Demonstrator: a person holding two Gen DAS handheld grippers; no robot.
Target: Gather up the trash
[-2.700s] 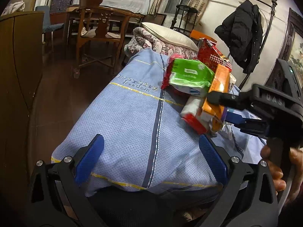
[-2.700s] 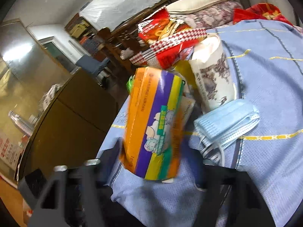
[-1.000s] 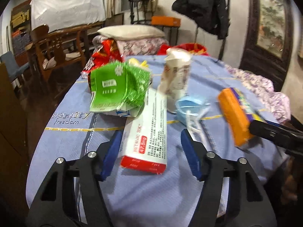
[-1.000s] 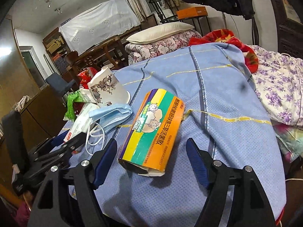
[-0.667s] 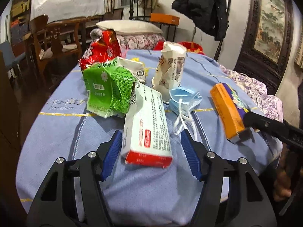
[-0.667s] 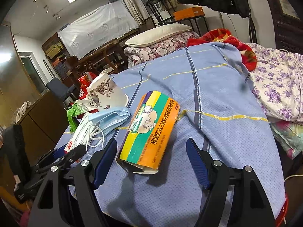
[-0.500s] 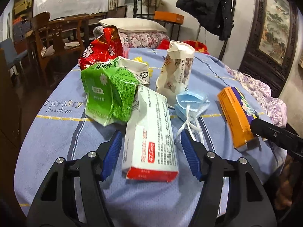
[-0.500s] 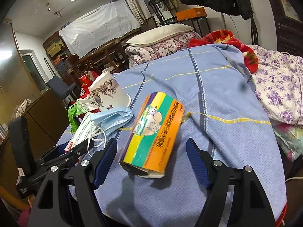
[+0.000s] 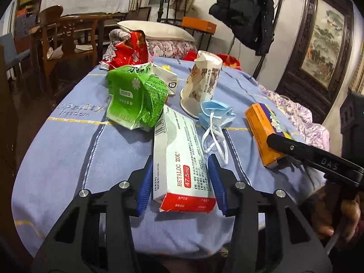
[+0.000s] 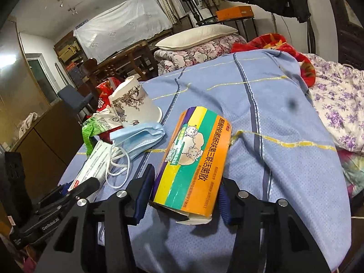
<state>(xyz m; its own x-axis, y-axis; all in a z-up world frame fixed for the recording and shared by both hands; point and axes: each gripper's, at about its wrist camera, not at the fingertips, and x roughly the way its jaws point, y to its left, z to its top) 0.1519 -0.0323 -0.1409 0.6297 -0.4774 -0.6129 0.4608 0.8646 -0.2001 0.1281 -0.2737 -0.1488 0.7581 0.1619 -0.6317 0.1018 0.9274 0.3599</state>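
A white and red medicine box [image 9: 179, 154] lies on the blue cloth [image 9: 68, 147] between the pads of my left gripper [image 9: 179, 166], whose jaws are closing and touch its long sides. My right gripper [image 10: 185, 177] is closing too, its pads against the orange, striped box [image 10: 195, 154] that rests on the cloth. The same orange box [image 9: 264, 132] shows at the right in the left wrist view. Behind lie a blue face mask [image 9: 216, 113], a crumpled paper cup [image 9: 202, 86], a green packet [image 9: 134, 100] and a red snack bag [image 9: 127, 50].
The cloth's front edge drops off just below both grippers. Wooden chairs [image 9: 63, 36] and a brown cabinet [image 10: 45, 136] stand to the left. Floral bedding [image 10: 336, 104] lies at the right. A pillow [image 9: 154, 29] and a hanging dark coat [image 9: 245, 11] are behind.
Both pairs of jaws have narrowed from wide open onto their boxes. My left gripper slid forward so the white box sits deeper between its pads. Earlier the right gripper carried the orange box rightward.
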